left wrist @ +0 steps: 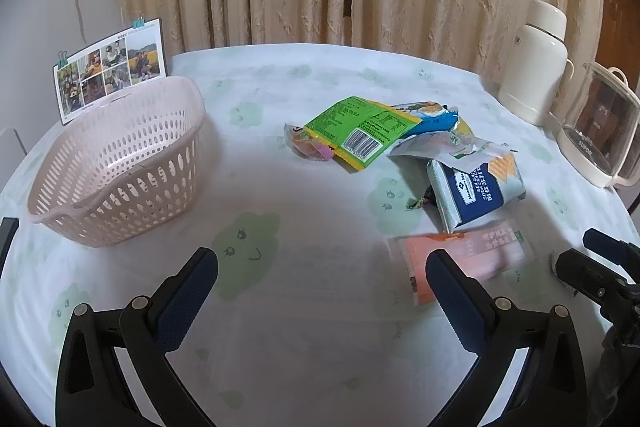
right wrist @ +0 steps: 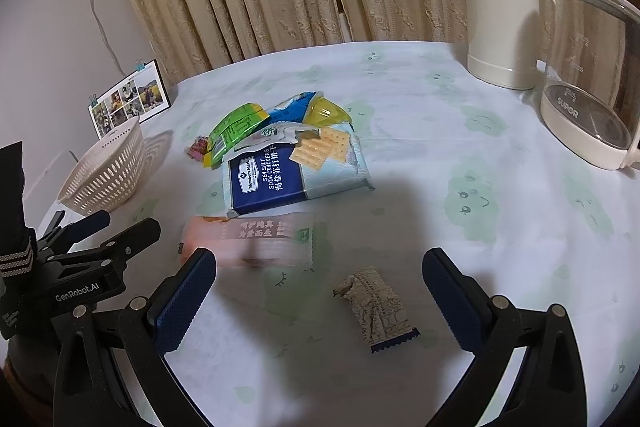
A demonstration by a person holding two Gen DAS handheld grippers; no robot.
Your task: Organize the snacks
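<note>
Snacks [right wrist: 272, 163] lie heaped beyond both grippers, left [left wrist: 320, 263] and right [right wrist: 320, 259], each hovering spread wide, empty.

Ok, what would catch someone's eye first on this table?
Probably the heap of snack packs mid-table, topped by the green bag and the blue cracker pack. Then the empty pink basket at the left, and the white flask with the kettle at the far right.

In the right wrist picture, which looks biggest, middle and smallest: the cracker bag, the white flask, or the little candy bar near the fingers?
1. Cracker bag and white flask: they look about alike, and the flask stands farther away, so no ranking between them.
2. Candy bar: clearly smallest, even though it lies nearest the camera.
</note>
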